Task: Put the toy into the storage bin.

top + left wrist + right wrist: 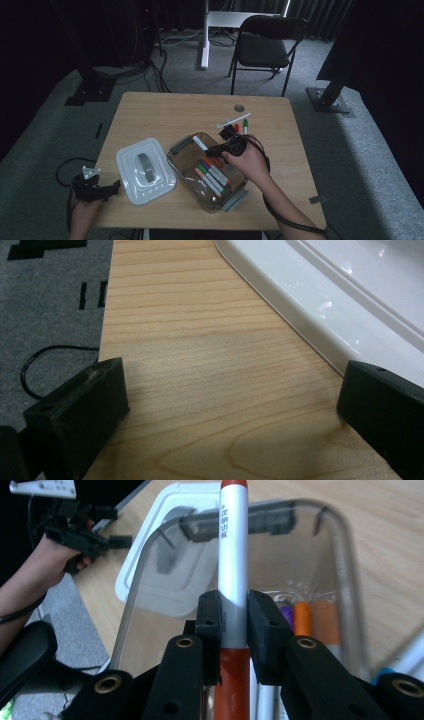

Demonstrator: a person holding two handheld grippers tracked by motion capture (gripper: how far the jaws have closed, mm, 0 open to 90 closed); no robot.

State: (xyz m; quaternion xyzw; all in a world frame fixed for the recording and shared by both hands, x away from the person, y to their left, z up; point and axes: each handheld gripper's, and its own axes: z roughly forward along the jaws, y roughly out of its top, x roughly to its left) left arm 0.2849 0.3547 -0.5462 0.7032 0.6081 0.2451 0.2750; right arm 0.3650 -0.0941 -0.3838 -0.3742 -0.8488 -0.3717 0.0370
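High view: right gripper [214, 148] carries a red-capped marker [200, 143] over the clear bin [176, 150], barrel pointing to ten o'clock, crossways to the markers already inside.

Left gripper view: jaws apart, nothing between, white lid [320, 295] at one o'clock.

Right gripper view: jaws clamped on the marker mid-barrel.

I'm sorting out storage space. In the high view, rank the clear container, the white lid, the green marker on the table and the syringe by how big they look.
1. clear container
2. white lid, a little smaller
3. and 4. syringe and green marker: both small and thin, too alike to rank.
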